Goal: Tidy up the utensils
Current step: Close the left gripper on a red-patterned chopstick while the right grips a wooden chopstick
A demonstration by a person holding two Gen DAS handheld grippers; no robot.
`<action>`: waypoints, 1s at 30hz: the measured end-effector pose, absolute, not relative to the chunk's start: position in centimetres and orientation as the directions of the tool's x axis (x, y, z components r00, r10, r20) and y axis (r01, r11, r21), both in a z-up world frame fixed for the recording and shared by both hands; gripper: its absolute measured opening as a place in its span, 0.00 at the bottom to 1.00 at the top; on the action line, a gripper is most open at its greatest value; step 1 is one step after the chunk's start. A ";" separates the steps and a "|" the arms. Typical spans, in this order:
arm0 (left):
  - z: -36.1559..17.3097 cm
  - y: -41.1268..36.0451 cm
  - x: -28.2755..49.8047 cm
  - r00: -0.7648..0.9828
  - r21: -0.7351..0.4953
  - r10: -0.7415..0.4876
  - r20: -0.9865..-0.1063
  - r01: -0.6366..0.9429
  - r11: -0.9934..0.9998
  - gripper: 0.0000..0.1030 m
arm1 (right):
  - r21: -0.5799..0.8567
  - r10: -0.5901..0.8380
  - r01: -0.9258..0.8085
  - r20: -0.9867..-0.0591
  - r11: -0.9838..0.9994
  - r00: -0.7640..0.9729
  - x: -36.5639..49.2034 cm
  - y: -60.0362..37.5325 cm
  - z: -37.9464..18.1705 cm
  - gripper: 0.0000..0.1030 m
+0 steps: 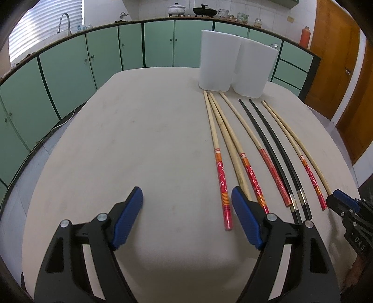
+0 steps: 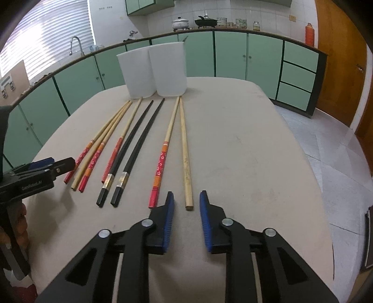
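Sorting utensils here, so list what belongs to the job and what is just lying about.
Job: chopsticks, white tubs.
Lying about, at the back: pot, wok, jars, faucet, orange flask.

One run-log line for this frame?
left tool: open, empty | right tool: open around plain wooden chopstick end | two white plastic containers: behind

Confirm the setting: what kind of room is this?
Most likely a home kitchen: green cabinets under a counter with a sink faucet, and a pot on a stove. Chopsticks lie on the table.
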State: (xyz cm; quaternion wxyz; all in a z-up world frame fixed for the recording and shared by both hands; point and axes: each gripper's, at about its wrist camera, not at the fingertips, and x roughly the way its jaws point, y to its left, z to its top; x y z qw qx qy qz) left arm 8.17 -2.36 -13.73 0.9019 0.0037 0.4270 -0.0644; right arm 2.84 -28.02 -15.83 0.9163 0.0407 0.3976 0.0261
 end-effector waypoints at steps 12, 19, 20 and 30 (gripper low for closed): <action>-13.8 -2.8 7.9 0.616 -0.042 -0.131 -0.777 0.156 0.987 0.64 | 0.096 0.077 -0.012 -0.723 0.995 0.687 3.0 -27.9 -16.0 0.12; -13.9 -3.1 7.8 0.610 -0.038 -0.134 -0.781 0.169 0.985 0.59 | 0.098 0.077 -0.009 -0.723 0.995 0.686 3.1 -28.0 -16.0 0.11; -13.9 -3.1 7.7 0.611 -0.039 -0.136 -0.780 0.169 0.985 0.58 | 0.098 0.077 -0.009 -0.723 0.995 0.687 3.1 -28.0 -16.0 0.11; -13.8 -3.4 7.5 0.616 -0.028 -0.136 -0.776 0.181 0.983 0.07 | 0.101 0.075 -0.002 -0.723 0.995 0.687 3.3 -28.1 -16.0 0.08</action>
